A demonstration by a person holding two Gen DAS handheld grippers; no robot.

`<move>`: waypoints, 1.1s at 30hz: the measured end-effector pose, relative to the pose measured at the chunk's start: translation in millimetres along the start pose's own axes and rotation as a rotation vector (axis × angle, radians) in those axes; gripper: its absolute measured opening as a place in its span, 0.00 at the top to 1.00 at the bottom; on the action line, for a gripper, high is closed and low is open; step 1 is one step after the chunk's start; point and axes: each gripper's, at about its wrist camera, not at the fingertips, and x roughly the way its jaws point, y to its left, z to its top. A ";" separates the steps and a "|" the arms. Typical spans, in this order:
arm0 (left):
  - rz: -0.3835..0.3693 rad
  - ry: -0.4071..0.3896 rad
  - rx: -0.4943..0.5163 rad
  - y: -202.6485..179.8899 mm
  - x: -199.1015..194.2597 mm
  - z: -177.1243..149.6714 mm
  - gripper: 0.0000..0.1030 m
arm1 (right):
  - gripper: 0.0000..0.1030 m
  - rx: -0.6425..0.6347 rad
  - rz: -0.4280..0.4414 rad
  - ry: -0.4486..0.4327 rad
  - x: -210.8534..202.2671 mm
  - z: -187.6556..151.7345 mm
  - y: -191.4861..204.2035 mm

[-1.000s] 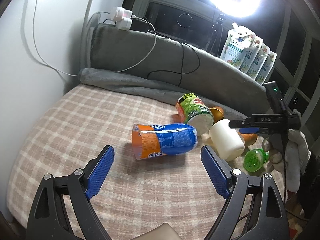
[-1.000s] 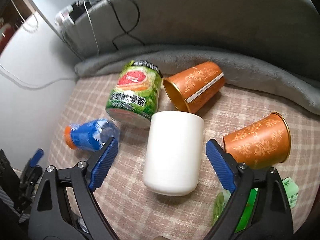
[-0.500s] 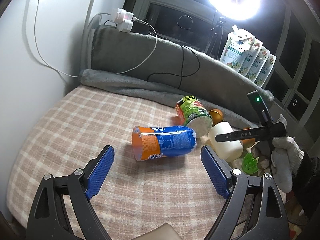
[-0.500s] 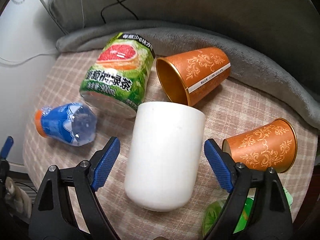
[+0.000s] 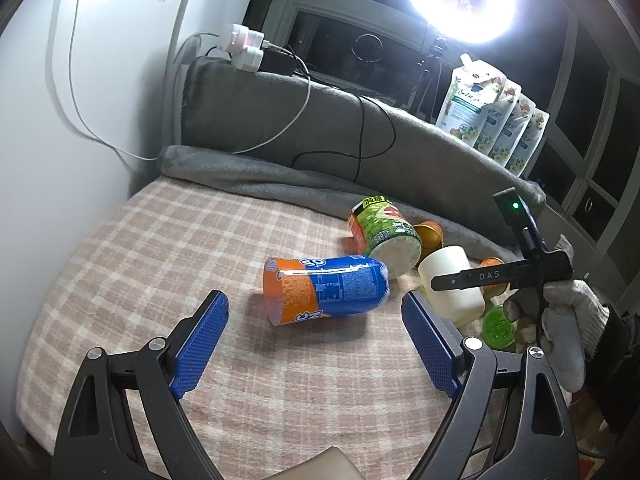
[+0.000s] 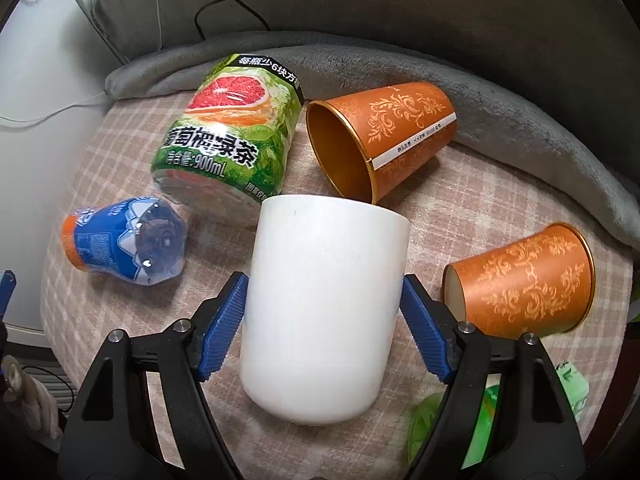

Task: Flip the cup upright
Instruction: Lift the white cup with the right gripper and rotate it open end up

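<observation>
A white cup [image 6: 320, 312] lies on its side on the checked blanket [image 6: 460, 200], base towards the right wrist camera. My right gripper [image 6: 322, 280] is shut on it, one blue pad against each side of the cup. The left wrist view shows the same cup [image 5: 444, 268] with a right finger [image 5: 480, 276] across it and a gloved hand [image 5: 568, 320] behind. My left gripper [image 5: 314, 300] stands open in front of a blue and orange bottle [image 5: 328, 288], not touching it.
Two orange paper cups [image 6: 384, 132] [image 6: 524, 280] lie on their sides beyond and right of the white cup. A green tea bottle [image 6: 232, 132] and the blue bottle [image 6: 128, 244] lie to its left. A green object [image 6: 492, 412] sits by the right finger. A grey cushion [image 5: 280, 128] rims the back.
My right gripper moved forward over the white cup and its fingers closed in from a wide gap onto the cup's sides. The left gripper has barely moved.
</observation>
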 end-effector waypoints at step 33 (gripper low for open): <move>-0.081 0.066 0.036 -24.7 9.1 -6.7 0.14 | 0.24 0.039 0.350 0.082 -51.6 -108.0 35.4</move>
